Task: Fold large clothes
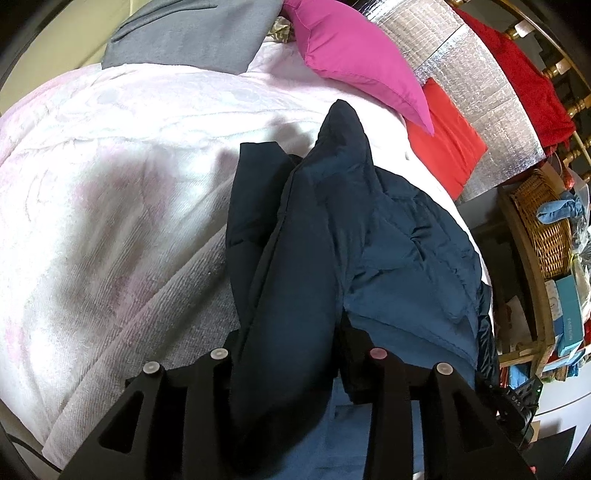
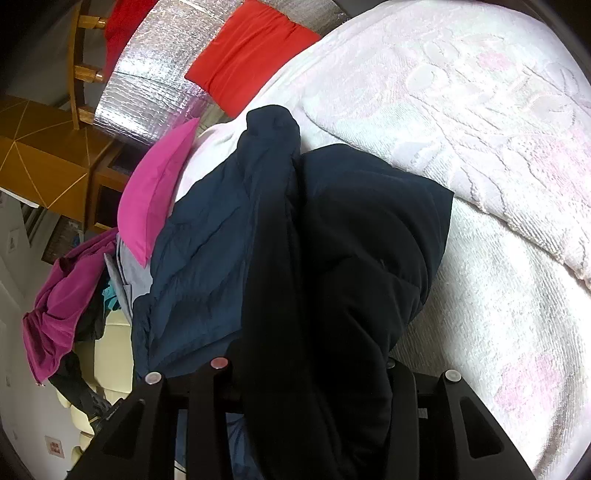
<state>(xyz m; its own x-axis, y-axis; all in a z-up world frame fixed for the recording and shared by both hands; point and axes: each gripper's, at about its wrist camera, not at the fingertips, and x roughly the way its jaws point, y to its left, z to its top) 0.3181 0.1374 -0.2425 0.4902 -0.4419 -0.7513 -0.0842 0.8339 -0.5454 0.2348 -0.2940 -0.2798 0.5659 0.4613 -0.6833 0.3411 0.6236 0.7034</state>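
A dark navy padded jacket (image 1: 332,236) lies bunched on a bed with a white and pink blanket (image 1: 110,192). My left gripper (image 1: 291,347) is shut on a thick fold of the jacket, which fills the gap between its black fingers (image 1: 221,365). In the right wrist view the same jacket (image 2: 295,258) hangs from my right gripper (image 2: 306,369), which is shut on a dark fold of it. The fingertips of both grippers are hidden by cloth. One sleeve end (image 2: 273,118) points toward the pillows.
A magenta pillow (image 1: 354,51), a red pillow (image 1: 447,147) and a grey pillow (image 1: 192,33) lie at the head of the bed by a silver foil panel (image 1: 476,85). A wicker basket (image 1: 546,221) stands beside the bed. A magenta garment (image 2: 62,306) hangs off the side.
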